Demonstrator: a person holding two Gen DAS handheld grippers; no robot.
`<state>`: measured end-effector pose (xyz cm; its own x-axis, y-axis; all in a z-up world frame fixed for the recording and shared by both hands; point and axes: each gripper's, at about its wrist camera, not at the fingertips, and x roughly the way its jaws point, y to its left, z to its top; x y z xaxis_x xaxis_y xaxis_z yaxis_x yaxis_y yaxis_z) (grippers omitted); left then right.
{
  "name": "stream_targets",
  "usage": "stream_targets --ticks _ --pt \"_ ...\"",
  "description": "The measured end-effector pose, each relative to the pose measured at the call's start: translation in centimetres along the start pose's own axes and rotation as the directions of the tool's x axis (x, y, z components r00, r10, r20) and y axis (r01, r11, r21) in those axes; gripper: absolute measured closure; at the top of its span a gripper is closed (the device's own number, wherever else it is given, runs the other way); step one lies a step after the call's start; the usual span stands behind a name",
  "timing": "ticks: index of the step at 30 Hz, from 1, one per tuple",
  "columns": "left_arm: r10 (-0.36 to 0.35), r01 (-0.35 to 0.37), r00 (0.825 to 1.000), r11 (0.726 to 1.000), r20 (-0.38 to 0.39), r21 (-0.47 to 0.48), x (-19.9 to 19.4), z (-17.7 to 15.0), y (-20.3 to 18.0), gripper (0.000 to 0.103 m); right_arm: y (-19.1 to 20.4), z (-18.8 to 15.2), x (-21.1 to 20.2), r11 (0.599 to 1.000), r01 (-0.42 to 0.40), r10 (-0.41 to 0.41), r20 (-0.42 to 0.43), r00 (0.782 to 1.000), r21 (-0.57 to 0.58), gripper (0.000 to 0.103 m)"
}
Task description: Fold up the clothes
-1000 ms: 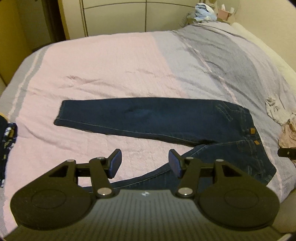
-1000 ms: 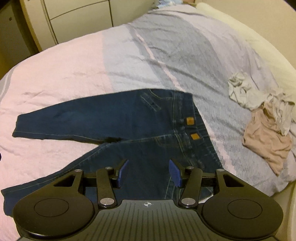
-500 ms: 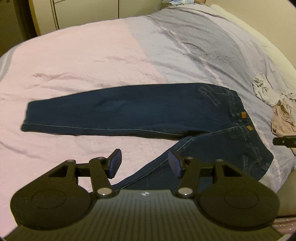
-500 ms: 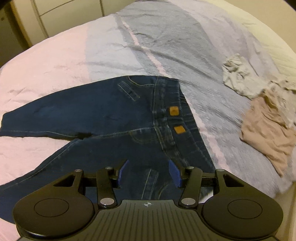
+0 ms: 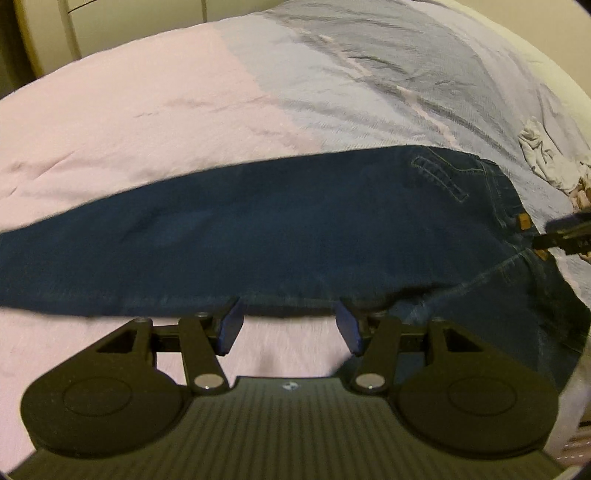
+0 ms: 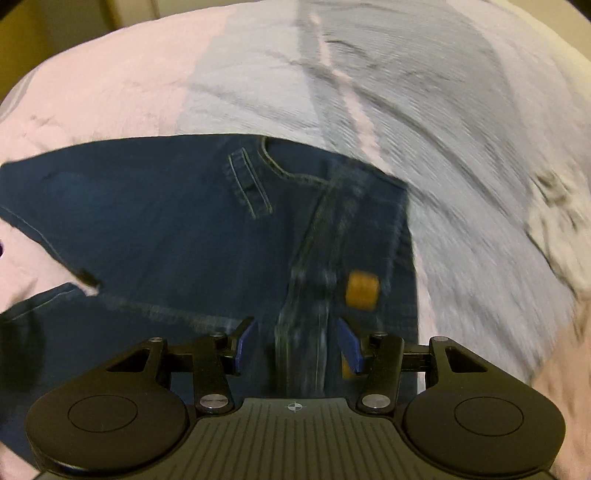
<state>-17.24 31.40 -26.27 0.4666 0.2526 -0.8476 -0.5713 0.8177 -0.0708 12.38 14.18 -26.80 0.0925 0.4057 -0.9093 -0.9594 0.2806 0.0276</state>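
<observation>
The jeans (image 5: 295,229) lie flat across the middle of the frame on the bed cover (image 5: 155,110), pink at left, grey at upper right. My left gripper (image 5: 289,325) hangs open at the lower hem of one leg, holding nothing. My right gripper (image 6: 295,343), fingers spread, sits over the waistband. Crumpled pale clothes (image 5: 543,155) lie at far right, cupboard doors (image 5: 129,18) along the top.

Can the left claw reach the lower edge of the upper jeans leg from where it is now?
Probably yes. The left claw is open, and its fingertips sit right at the lower edge of the jeans leg. Only bare pink bedspread lies between; nothing blocks it.
</observation>
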Motion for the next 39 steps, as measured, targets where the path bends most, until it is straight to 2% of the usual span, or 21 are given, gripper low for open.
stream_targets --ticks 4,9,13,17,20,22,25,29,32,33,34,37,39 --pt "-0.029 0.028 0.999 0.997 0.018 0.069 3.4 1.8 0.4 0.052 -0.8 2.9 2.9 0.995 -0.061 0.062 0.017 0.998 -0.085 0.052" --pt "-0.022 0.015 0.999 0.986 0.041 0.164 6.6 4.4 2.4 0.052 -1.2 7.0 5.5 0.966 -0.106 0.119 0.042 0.992 -0.234 0.052" --pt "-0.026 0.010 0.997 0.974 0.069 0.226 8.8 6.4 4.6 0.052 -1.3 10.2 7.8 0.941 -0.134 0.155 0.042 0.987 -0.310 0.052" --pt "-0.017 -0.003 0.998 0.957 0.066 0.291 11.2 8.2 7.0 0.052 -1.4 13.3 10.4 0.922 -0.142 0.159 0.017 0.987 -0.359 0.052" --pt "-0.013 -0.003 0.999 0.943 0.045 0.333 12.9 9.4 9.3 0.052 -1.7 15.1 12.1 0.904 -0.196 0.204 -0.018 0.979 -0.379 0.052" --pt "-0.020 0.011 1.000 0.932 0.022 0.363 13.7 10.1 10.8 0.052 -2.2 16.3 13.4 0.893 -0.255 0.247 -0.069 0.966 -0.370 0.052" --pt "-0.056 0.067 0.998 0.919 -0.041 0.389 14.9 10.9 12.8 0.052 -2.9 17.7 15.0 0.876 -0.353 0.319 -0.153 0.935 -0.328 0.052" --pt "-0.124 0.160 0.985 0.911 -0.116 0.379 16.0 11.4 14.4 0.051 -4.3 18.5 16.9 0.860 -0.443 0.390 -0.235 0.890 -0.252 0.051" --pt "-0.176 0.225 0.970 0.906 -0.165 0.360 16.8 11.7 15.3 0.060 -4.6 18.5 17.3 0.850 -0.478 0.424 -0.251 0.870 -0.222 0.052" --pt "-0.184 0.238 0.967 0.901 -0.175 0.364 16.9 11.6 15.3 0.075 -4.7 18.5 17.4 0.846 -0.488 0.434 -0.254 0.864 -0.215 0.058" --pt "-0.188 0.245 0.965 0.894 -0.182 0.375 17.0 11.6 15.2 0.090 -4.4 18.2 16.8 0.847 -0.480 0.427 -0.243 0.871 -0.230 0.078" --pt "-0.165 0.217 0.974 0.872 -0.154 0.439 16.2 11.1 14.3 0.098 -2.5 16.0 13.2 0.857 -0.388 0.355 -0.157 0.921 -0.340 0.093" --pt "-0.136 0.174 0.984 0.862 -0.113 0.476 14.7 10.6 13.5 0.099 -1.2 14.6 10.8 0.856 -0.320 0.309 -0.095 0.946 -0.407 0.095"
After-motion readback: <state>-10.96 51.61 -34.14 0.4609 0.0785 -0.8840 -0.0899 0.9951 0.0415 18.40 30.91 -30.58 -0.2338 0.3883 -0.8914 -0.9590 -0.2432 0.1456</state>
